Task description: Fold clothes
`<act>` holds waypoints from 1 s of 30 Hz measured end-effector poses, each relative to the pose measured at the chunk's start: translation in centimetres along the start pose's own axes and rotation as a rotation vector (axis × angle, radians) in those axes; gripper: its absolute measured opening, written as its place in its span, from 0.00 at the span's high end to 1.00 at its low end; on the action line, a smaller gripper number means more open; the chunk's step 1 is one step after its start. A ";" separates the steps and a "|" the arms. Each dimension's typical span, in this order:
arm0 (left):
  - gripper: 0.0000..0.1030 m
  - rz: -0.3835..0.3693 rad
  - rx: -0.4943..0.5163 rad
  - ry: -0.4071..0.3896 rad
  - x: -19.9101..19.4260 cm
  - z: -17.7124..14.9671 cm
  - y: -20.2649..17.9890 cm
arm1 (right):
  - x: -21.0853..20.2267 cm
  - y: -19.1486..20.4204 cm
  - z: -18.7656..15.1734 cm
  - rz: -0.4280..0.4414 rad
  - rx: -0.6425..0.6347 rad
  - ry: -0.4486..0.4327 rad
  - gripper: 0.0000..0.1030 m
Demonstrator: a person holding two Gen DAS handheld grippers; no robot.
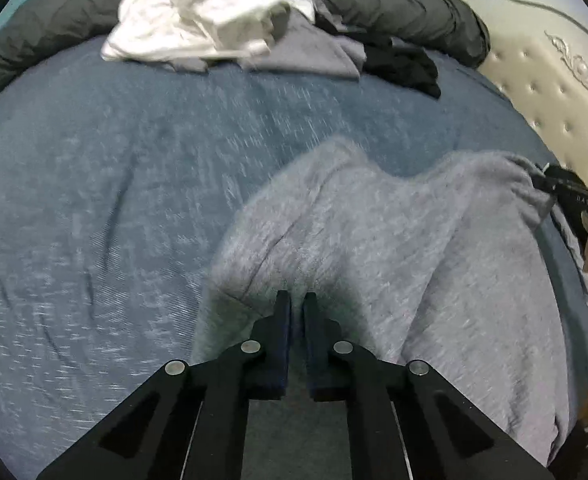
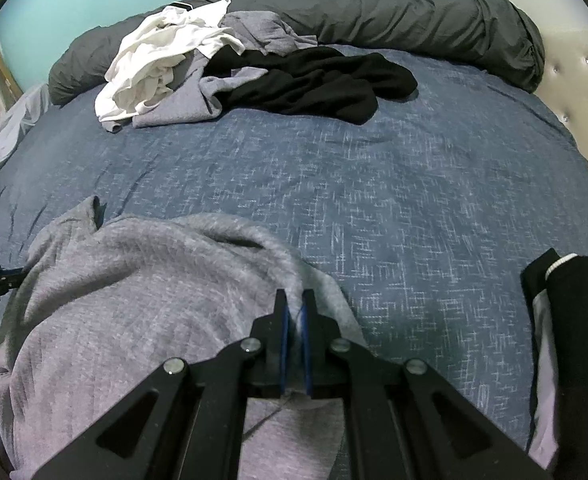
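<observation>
A light grey knit garment (image 1: 394,248) is held up over the blue bedspread (image 1: 114,184) between both grippers. My left gripper (image 1: 296,300) is shut on its left edge; cloth bunches around the fingertips. My right gripper (image 2: 296,300) is shut on the garment's (image 2: 134,300) right edge, with fabric pinched between the blue pads. In the left wrist view the right gripper (image 1: 550,184) shows at the far right, clamping the cloth. In the right wrist view the left gripper (image 2: 10,276) shows at the left edge.
A pile of clothes lies at the far side: white (image 2: 162,60), grey (image 2: 190,96) and black (image 2: 314,80) garments. A dark grey rolled duvet (image 2: 394,12) runs behind it. A tufted cream headboard (image 2: 578,92) is on the right. A black folded garment (image 2: 574,340) sits near right.
</observation>
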State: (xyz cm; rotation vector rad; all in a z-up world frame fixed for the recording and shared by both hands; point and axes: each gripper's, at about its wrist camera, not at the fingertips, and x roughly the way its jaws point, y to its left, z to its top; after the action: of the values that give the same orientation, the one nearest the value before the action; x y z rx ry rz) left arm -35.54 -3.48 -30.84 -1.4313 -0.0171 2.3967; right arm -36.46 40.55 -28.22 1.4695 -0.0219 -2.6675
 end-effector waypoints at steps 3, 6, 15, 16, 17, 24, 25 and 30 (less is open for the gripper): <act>0.95 0.042 -0.031 -0.076 -2.8 0.8 1.7 | -1.0 0.1 0.4 0.004 -0.006 -0.040 0.95; 0.96 0.078 -0.075 -0.125 -5.5 2.1 3.9 | -2.6 -0.1 1.6 0.011 0.013 -0.104 0.95; 0.97 0.140 -0.118 -0.259 -11.9 7.7 6.3 | -7.6 1.6 7.3 -0.006 -0.009 -0.274 0.95; 0.97 0.155 -0.115 -0.283 -12.5 8.4 6.2 | -8.1 1.8 8.1 -0.014 -0.004 -0.298 0.95; 0.97 0.167 -0.108 -0.293 -12.9 8.9 6.1 | -8.5 1.8 8.6 -0.018 0.002 -0.318 0.95; 0.95 0.204 -0.062 -0.178 -8.2 10.0 5.4 | -5.3 2.5 10.4 -0.055 -0.013 -0.233 0.95; 0.94 0.207 -0.056 -0.151 -7.1 10.1 5.3 | -3.8 2.5 10.1 -0.062 -0.014 -0.186 0.95; 0.82 0.184 -0.137 -0.085 -4.0 7.1 6.9 | 2.6 1.7 7.0 -0.049 0.052 -0.002 0.89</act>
State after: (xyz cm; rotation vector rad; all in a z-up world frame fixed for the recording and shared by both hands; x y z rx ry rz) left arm -41.89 -9.98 -25.25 -1.4454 -0.0750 2.6508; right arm -43.59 38.41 -26.56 1.5011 -0.0564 -2.7273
